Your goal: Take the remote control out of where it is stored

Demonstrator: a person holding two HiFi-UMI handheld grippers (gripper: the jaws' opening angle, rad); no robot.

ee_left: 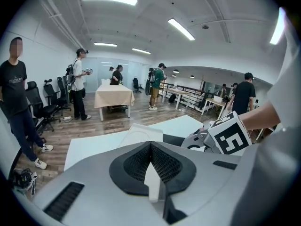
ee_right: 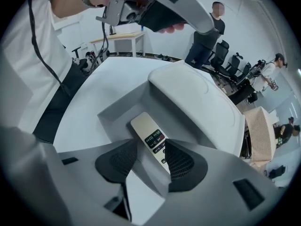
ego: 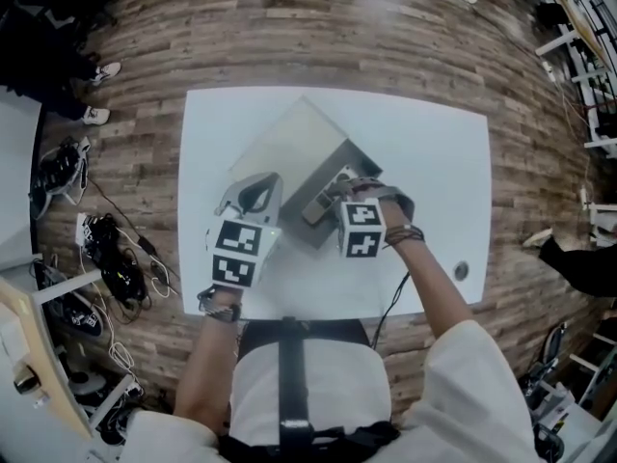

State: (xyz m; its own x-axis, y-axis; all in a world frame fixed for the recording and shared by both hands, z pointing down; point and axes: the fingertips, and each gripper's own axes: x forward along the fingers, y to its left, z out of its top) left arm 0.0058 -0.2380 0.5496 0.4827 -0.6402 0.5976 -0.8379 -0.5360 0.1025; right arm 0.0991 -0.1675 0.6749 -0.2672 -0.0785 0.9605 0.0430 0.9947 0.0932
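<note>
A grey storage box (ego: 289, 148) stands on the white table (ego: 424, 162) with its drawer (ee_right: 115, 113) pulled out toward me. Inside the drawer lies the white remote control (ee_right: 149, 136), buttons facing up. My right gripper (ee_right: 146, 158) points steeply down over it, jaws open, one pad on each side of the remote and neither pressing on it. In the head view this right gripper (ego: 339, 189) hangs over the drawer. My left gripper (ego: 253, 193) rests at the box's left front with its jaws shut and empty; in its own view this left gripper (ee_left: 150, 147) looks across the box (ee_left: 141, 133).
The table's near edge is close to my body. A round cable hole (ego: 461, 270) sits at the table's right front. Cables and gear (ego: 106, 249) lie on the wooden floor to the left. Several people and office chairs (ee_left: 40, 109) stand farther back in the room.
</note>
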